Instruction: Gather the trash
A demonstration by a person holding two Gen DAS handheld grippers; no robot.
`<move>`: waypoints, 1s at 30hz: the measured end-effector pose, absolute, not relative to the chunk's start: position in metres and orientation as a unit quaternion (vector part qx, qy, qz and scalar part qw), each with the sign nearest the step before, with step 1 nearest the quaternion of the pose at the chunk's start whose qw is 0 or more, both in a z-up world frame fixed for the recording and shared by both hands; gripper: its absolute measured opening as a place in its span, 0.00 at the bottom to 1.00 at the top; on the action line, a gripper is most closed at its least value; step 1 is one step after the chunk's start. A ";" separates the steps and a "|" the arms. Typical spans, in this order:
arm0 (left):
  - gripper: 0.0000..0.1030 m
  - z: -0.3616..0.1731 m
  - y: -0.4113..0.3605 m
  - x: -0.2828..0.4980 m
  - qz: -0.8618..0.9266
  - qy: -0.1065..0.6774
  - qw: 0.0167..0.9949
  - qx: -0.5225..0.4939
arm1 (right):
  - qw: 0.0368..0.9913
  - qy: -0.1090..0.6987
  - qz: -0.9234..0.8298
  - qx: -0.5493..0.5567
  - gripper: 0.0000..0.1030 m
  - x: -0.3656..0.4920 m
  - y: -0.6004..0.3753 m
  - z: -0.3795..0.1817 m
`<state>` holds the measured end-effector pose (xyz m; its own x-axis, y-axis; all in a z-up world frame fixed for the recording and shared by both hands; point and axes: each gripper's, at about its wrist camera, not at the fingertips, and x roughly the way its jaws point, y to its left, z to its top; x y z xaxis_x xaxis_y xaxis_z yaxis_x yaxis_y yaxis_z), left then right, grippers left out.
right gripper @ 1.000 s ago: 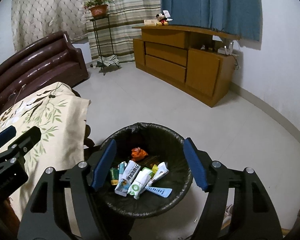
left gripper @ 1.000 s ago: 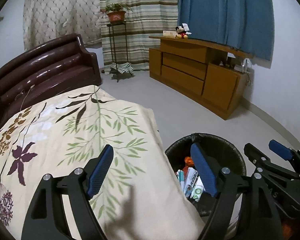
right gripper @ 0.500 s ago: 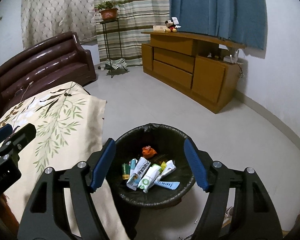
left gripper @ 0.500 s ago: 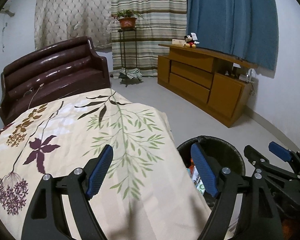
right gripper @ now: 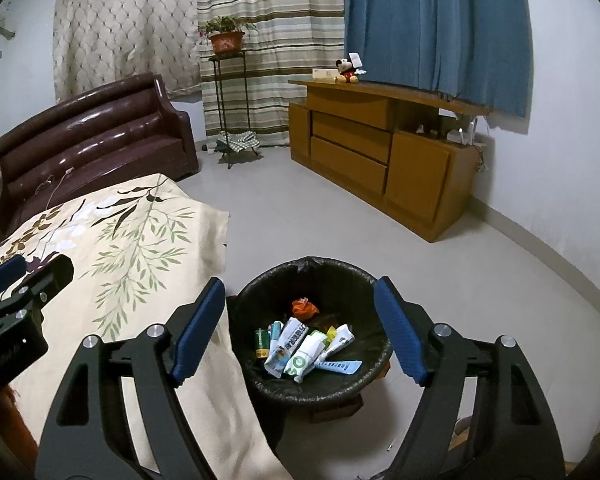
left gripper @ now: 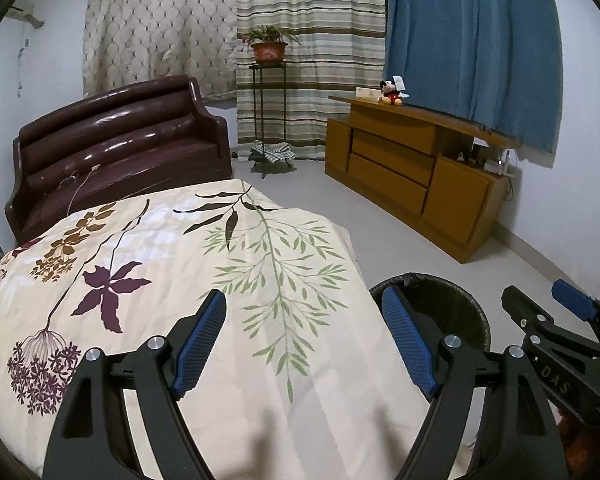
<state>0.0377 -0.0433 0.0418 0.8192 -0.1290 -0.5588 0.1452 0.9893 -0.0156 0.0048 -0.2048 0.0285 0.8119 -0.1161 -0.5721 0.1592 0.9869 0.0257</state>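
A black-lined trash bin (right gripper: 312,390) stands on the floor beside the cloth-covered table. It holds several wrappers and tubes (right gripper: 308,346) and an orange crumpled piece (right gripper: 305,307). My right gripper (right gripper: 300,328) is open and empty, held above the bin. My left gripper (left gripper: 305,332) is open and empty above the floral tablecloth (left gripper: 160,264). In the left wrist view the bin's rim (left gripper: 452,284) shows at the right, with the right gripper (left gripper: 556,312) beyond it. The left gripper (right gripper: 20,280) shows at the left edge of the right wrist view.
A dark brown sofa (left gripper: 116,144) stands behind the table. A wooden cabinet (right gripper: 380,152) with a Mickey toy (right gripper: 348,70) lines the right wall. A plant stand (right gripper: 228,96) stands by the curtains. Bare grey floor (right gripper: 300,216) lies between them.
Both grippers have risen and pulled back from the bin. The left view now shows more tablecloth and less of the bin's inside. The trash in the bin has not moved.
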 end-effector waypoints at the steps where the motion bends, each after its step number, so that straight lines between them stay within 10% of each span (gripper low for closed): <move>1: 0.76 0.042 -0.042 0.037 -0.072 0.291 0.954 0.013 | 0.951 0.297 -0.072 0.035 0.73 0.004 -0.204 0.029; 30: 0.76 0.045 -0.038 0.034 -0.073 0.287 0.955 0.011 | 0.955 0.287 -0.075 0.033 0.75 -0.005 -0.199 0.034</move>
<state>0.0339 -0.0381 0.0446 0.8248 -0.1330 -0.5496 0.1454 0.9891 -0.0212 -0.0047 -0.1995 0.0343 0.8243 -0.1241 -0.5524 0.1615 0.9867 0.0192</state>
